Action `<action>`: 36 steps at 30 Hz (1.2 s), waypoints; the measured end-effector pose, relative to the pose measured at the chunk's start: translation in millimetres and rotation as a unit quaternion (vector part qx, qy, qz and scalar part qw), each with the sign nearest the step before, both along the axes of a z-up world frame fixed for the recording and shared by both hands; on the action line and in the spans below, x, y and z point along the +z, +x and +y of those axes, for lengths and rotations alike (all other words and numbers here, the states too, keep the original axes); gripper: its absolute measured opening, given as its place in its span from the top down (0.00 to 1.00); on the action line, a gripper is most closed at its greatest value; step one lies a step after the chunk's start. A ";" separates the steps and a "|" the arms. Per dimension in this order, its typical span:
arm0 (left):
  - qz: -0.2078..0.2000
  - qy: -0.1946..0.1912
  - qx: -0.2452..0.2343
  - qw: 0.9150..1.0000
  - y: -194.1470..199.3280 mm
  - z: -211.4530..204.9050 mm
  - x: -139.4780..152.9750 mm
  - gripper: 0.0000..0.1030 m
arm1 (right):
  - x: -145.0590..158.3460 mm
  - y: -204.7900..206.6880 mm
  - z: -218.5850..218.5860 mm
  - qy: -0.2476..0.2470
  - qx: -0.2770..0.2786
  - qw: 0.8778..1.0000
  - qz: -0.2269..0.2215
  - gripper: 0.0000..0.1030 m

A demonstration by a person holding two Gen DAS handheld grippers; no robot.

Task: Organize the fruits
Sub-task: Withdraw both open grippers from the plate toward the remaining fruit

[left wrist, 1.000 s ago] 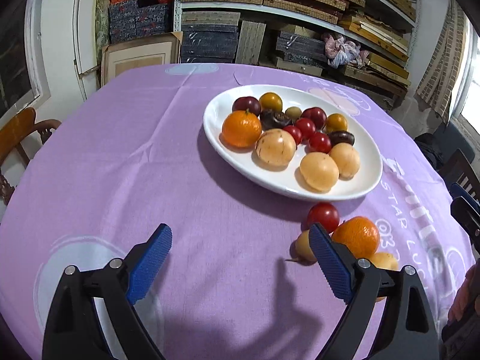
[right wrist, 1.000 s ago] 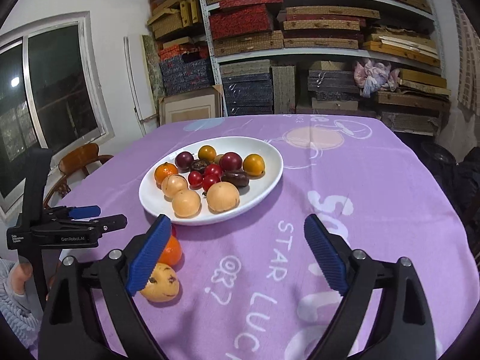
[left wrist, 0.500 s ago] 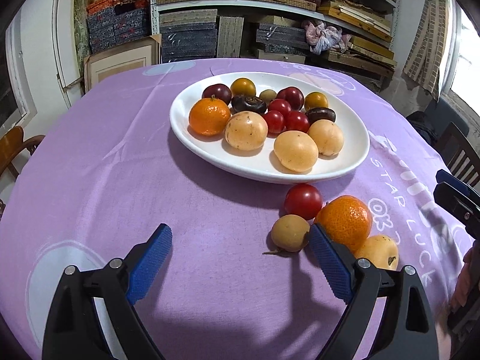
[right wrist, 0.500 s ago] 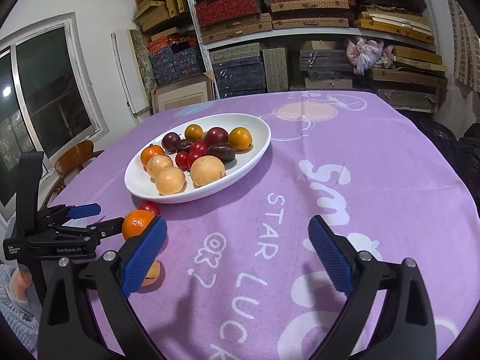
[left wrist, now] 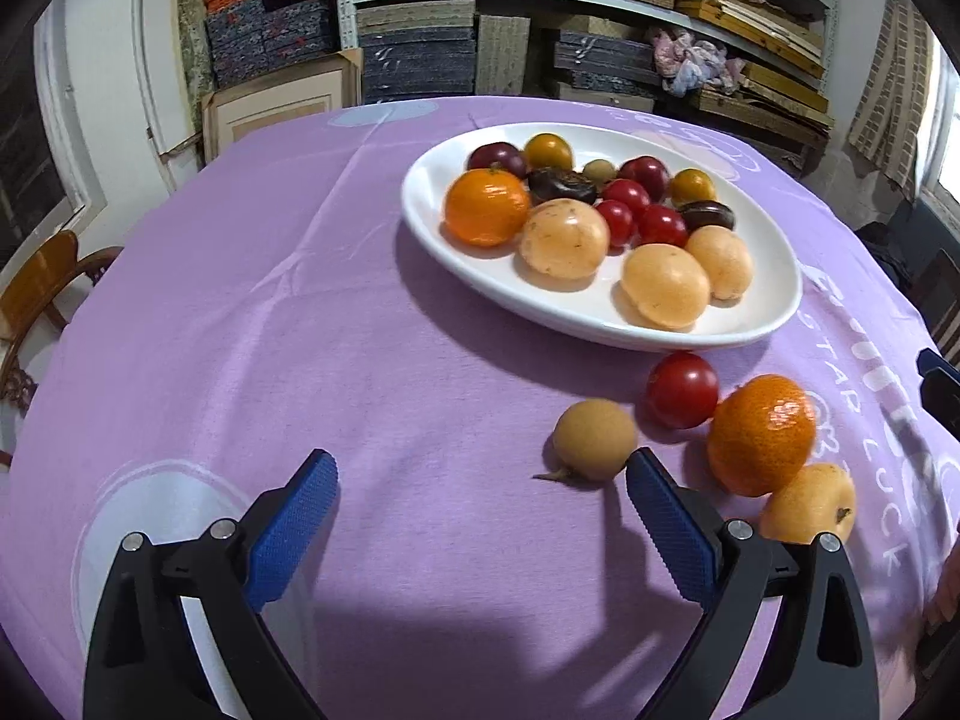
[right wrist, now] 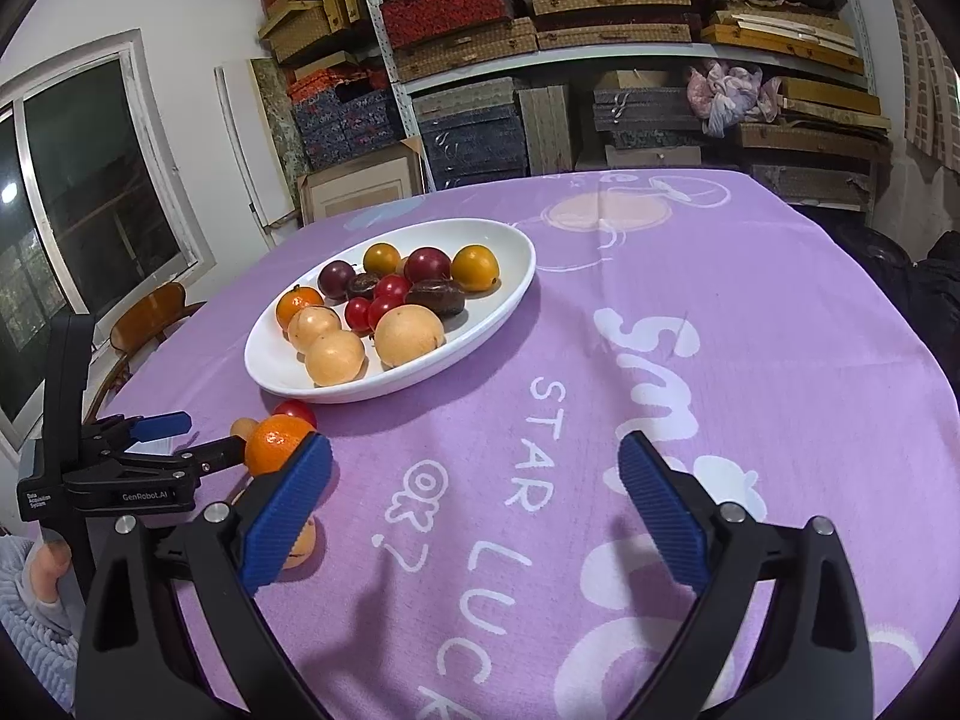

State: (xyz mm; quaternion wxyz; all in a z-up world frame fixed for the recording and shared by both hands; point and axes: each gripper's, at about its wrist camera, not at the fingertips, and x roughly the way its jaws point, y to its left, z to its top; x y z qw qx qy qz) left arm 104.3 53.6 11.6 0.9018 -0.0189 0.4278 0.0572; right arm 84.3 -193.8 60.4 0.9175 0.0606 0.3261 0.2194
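A white oval plate (left wrist: 762,300) on the purple cloth holds several fruits: tangerine, pale round fruits, red and dark ones. In front of it lie a red tomato (left wrist: 682,389), a brown round fruit (left wrist: 594,441), a tangerine (left wrist: 761,433) and a yellow-orange fruit (left wrist: 807,503). My left gripper (left wrist: 480,462) hovers just short of them, its jaws opening and empty; the brown fruit sits beyond its right fingertip. My right gripper (right wrist: 474,447) stands wide open and empty over the cloth's white lettering. Its left finger partly hides the tangerine (right wrist: 273,447).
Shelves stacked with boxes (right wrist: 600,30) stand behind the round table. A wooden chair (left wrist: 42,288) is at the left edge and a window (right wrist: 90,192) beyond it. The plate (right wrist: 270,360) lies left of the right gripper. A person's fluffy sleeve (right wrist: 30,618) shows at the lower left.
Both views have tilted and swung a little, so the loose fruits sit nearer the fingertips. The left jaws stand slightly wider. No fruit has moved.
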 end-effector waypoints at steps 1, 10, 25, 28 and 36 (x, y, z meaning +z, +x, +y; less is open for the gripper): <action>-0.002 0.001 0.014 1.000 -1.6 7.0 0.7 0.06 | -0.4 0.8 -0.4 0.000 0.000 1.000 0.001 0.08; -0.019 -0.033 0.001 0.999 -6.3 17.5 8.0 0.06 | -1.3 2.0 0.8 -0.001 0.002 1.000 0.004 0.08; 0.010 0.014 -0.023 1.000 17.6 -15.4 -0.2 0.06 | -5.0 3.4 0.1 0.004 -0.001 1.000 0.013 0.08; -0.004 0.010 0.005 1.000 13.5 -0.7 2.7 0.06 | -5.6 3.4 -0.1 0.004 -0.001 1.000 0.014 0.08; -0.018 -0.065 0.010 0.998 5.4 26.8 8.0 0.06 | -6.1 3.5 -0.1 0.003 -0.001 1.000 0.014 0.08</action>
